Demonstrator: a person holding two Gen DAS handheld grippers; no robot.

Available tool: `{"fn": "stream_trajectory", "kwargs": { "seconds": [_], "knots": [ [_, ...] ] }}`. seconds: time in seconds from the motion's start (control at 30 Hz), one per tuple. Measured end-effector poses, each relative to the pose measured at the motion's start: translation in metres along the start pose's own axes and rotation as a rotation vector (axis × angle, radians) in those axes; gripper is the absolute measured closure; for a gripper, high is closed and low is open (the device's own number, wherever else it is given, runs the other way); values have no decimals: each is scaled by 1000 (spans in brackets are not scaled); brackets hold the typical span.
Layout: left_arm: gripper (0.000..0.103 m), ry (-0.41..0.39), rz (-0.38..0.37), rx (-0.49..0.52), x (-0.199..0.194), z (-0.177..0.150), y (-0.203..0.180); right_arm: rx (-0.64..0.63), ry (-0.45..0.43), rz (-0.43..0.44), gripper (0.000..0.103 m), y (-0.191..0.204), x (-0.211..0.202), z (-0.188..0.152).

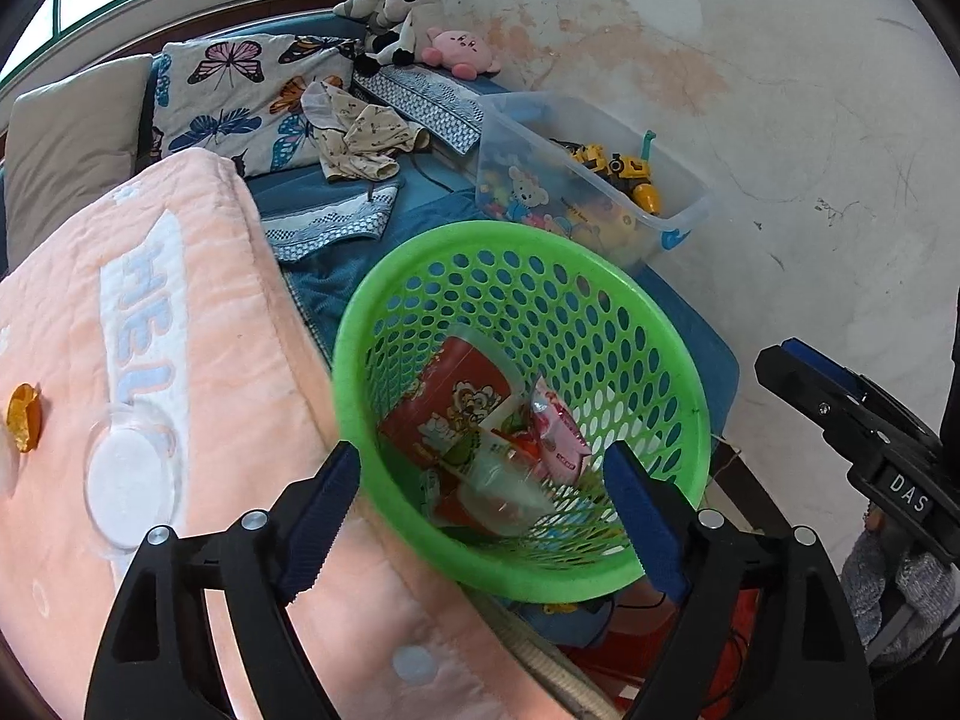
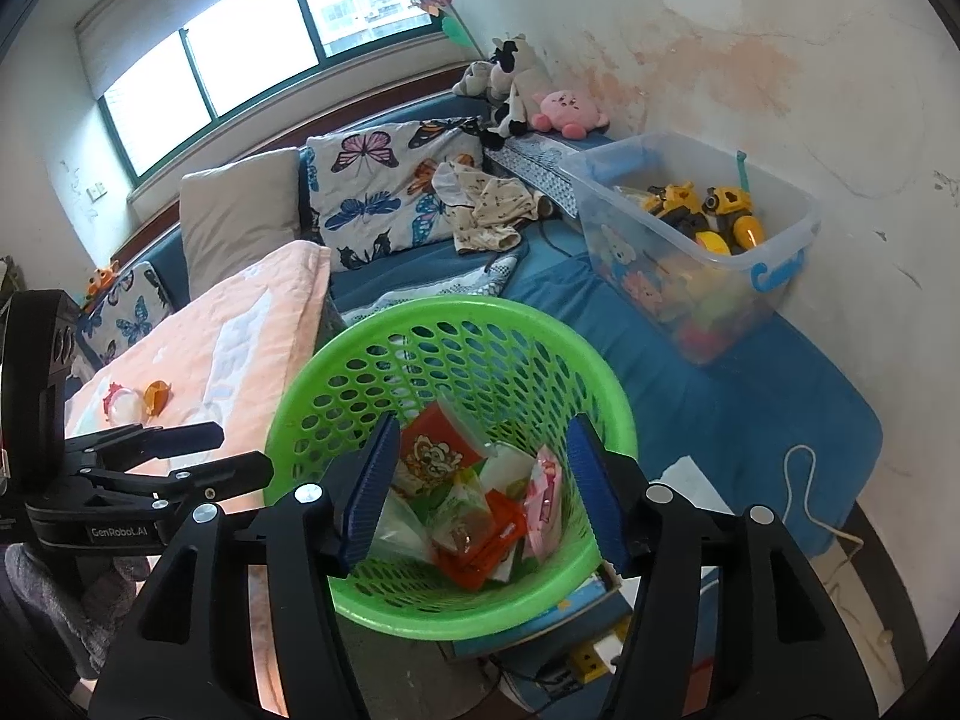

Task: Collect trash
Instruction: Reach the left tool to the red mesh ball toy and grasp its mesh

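A green perforated basket (image 1: 630,324) stands beside the bed and holds a red snack packet (image 1: 450,402), a pink wrapper (image 1: 558,438) and a clear plastic cup (image 1: 510,486). My left gripper (image 1: 486,510) is open and empty, just above the basket's near rim. My right gripper (image 2: 480,492) is open and empty over the same basket (image 2: 372,348); wrappers (image 2: 474,516) lie inside it. On the pink blanket (image 1: 228,360) lie a clear plastic lid (image 1: 129,480) and an orange wrapper (image 1: 24,417). The orange wrapper (image 2: 157,397) and a clear cup (image 2: 120,405) also show in the right wrist view.
A clear toy bin (image 1: 600,180) with yellow toys sits against the wall. Butterfly pillows (image 1: 240,102), crumpled clothes (image 1: 360,138) and plush toys (image 1: 414,12) lie at the bed's far end. A power strip (image 2: 588,660) and cables lie on the floor under the basket.
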State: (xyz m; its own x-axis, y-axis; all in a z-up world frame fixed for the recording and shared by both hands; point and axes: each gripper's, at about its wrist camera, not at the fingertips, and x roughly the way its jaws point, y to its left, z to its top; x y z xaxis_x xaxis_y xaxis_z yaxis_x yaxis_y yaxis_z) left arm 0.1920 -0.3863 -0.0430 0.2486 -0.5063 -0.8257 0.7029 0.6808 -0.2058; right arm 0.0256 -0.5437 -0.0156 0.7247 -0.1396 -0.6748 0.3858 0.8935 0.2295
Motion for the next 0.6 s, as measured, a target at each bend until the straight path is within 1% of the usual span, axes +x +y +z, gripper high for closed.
{"fn": "stream_trajectory", "kwargs": {
  "seconds": [0.13, 0.3, 0.6],
  "knots": [
    [23, -20, 28, -13, -16, -3, 13, -23, 5, 30, 44, 14, 2, -1],
    [23, -49, 87, -52, -41, -8, 43, -62, 7, 69, 42, 38, 4, 1],
    [23, -102, 211, -181, -87, -21, 125, -168, 26, 168, 37, 103, 8, 1]
  ]
}}
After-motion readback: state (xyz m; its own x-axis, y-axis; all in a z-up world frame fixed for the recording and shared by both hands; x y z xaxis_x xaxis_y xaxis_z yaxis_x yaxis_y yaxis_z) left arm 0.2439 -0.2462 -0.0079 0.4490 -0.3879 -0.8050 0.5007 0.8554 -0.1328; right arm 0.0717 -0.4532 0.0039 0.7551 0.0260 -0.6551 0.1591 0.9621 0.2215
